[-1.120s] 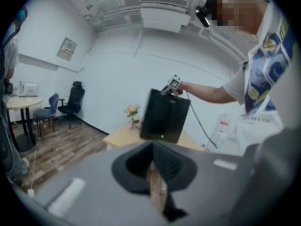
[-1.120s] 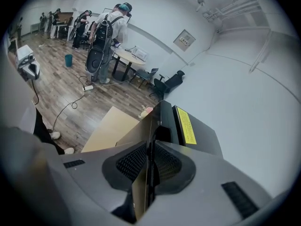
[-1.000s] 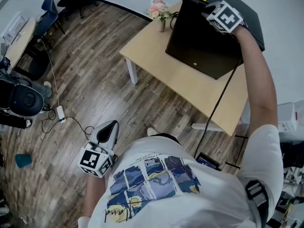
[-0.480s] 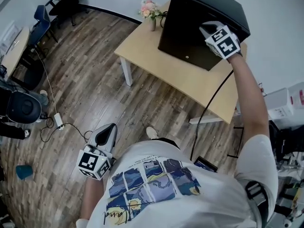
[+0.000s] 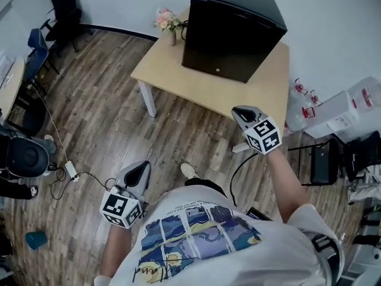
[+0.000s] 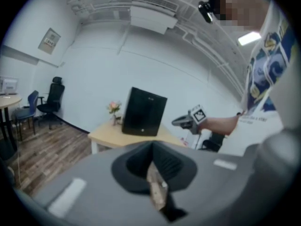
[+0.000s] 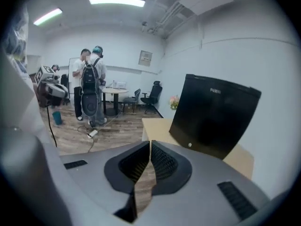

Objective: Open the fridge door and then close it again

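Observation:
The black fridge stands on the far end of a light wooden table, and its door is closed. My right gripper hangs in the air in front of the table, well apart from the fridge, its jaws shut with nothing between them. My left gripper is low at my left side over the wooden floor, also shut and empty. The right gripper view has the fridge ahead beyond the shut jaws of the right gripper. In the left gripper view the fridge is far off, past the left gripper.
A vase of pink flowers stands on the table left of the fridge. Large water bottles sit right of the table. A cable and power strip lie on the floor at left. People stand by a round table behind.
My right gripper has come away from the fridge's top front edge and dropped back toward me. The view has pulled back from the table. The left gripper has barely moved.

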`<state>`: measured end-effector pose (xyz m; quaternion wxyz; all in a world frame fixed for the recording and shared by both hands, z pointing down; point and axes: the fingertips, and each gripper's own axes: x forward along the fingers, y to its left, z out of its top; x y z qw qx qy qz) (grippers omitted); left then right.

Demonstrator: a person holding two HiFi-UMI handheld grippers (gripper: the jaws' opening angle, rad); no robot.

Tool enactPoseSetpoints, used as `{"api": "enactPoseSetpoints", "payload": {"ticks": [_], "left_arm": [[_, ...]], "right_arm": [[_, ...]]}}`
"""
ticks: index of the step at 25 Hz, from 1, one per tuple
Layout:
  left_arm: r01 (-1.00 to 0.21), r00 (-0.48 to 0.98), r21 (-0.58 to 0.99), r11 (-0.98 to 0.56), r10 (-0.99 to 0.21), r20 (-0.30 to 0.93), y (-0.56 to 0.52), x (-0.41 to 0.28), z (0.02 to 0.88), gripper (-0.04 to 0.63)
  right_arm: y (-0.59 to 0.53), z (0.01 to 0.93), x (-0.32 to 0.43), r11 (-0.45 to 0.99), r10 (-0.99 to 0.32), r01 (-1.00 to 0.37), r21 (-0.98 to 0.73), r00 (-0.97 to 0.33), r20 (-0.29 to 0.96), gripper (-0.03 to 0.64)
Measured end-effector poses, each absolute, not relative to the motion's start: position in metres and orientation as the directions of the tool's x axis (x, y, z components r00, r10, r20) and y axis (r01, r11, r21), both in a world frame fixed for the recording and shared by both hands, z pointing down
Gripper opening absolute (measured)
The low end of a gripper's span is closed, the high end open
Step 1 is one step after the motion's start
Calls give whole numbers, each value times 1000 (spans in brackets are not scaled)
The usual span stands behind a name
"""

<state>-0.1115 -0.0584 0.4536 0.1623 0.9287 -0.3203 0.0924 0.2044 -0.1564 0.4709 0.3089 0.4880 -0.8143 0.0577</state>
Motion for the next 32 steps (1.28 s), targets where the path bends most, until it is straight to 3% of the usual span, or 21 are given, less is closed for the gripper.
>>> {"api": "enactPoseSetpoints", "payload": {"ticks": [6,17,32], "left_arm": [[-541,834,248,-804,-476,279,-47,-92,459,8],[-406,900,254,-878,-336,277,-27,-51,460,8],[-456,877,257,-852,-381,292,-10,-73,465,8]], "right_arm": [[-55,509,185,404,-788,-915,12,-342,513,18],[20,516,125,433,-779,-901,-33,-392,488,17],[19,503,99,487,-781,-874,-12,-441,443,17]]}}
